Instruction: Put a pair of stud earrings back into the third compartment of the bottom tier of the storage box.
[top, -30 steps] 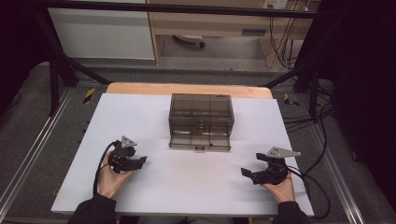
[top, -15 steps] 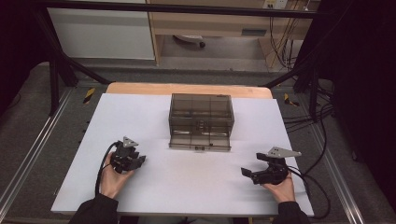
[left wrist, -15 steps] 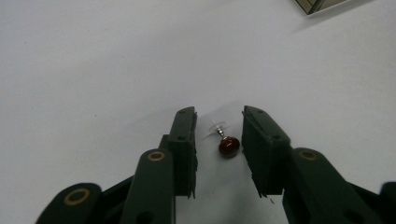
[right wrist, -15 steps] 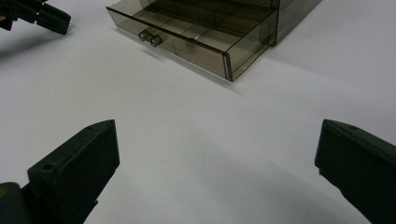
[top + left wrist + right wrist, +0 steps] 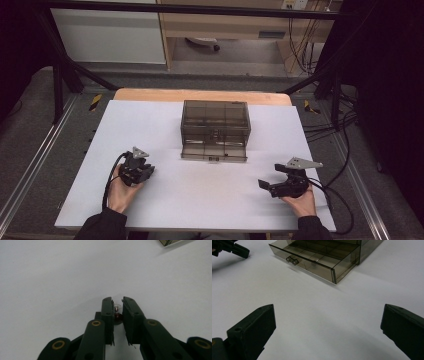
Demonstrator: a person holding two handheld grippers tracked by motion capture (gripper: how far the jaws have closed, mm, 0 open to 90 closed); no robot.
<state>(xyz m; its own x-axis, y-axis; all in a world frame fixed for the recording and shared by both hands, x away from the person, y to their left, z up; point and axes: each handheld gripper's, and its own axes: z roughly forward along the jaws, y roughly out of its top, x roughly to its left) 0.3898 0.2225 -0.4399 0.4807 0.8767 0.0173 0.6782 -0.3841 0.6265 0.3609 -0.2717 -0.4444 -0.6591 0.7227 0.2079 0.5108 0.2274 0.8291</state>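
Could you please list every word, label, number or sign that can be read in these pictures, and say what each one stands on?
None can be read. The drawer box and both grippers carry no lettering that shows. A pale plate on the wooden furniture behind the table might be a label, but it is too small and blurred to read.

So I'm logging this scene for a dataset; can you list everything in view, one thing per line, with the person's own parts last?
Drawer box: one, smoky translucent brown, far middle of the table; its bottom drawer is pulled out toward the person.
Small part: one, clear tip over a dark red body, too small to name, between the left gripper's jaws.
Table: one, white top with a wooden far edge.
Left gripper: one, black, near left, closed on the small part; its jaws have just been closing.
Right gripper: one, black, near right, jaws wide apart over bare table.
Hands: two, dark sleeves, at the near edge.
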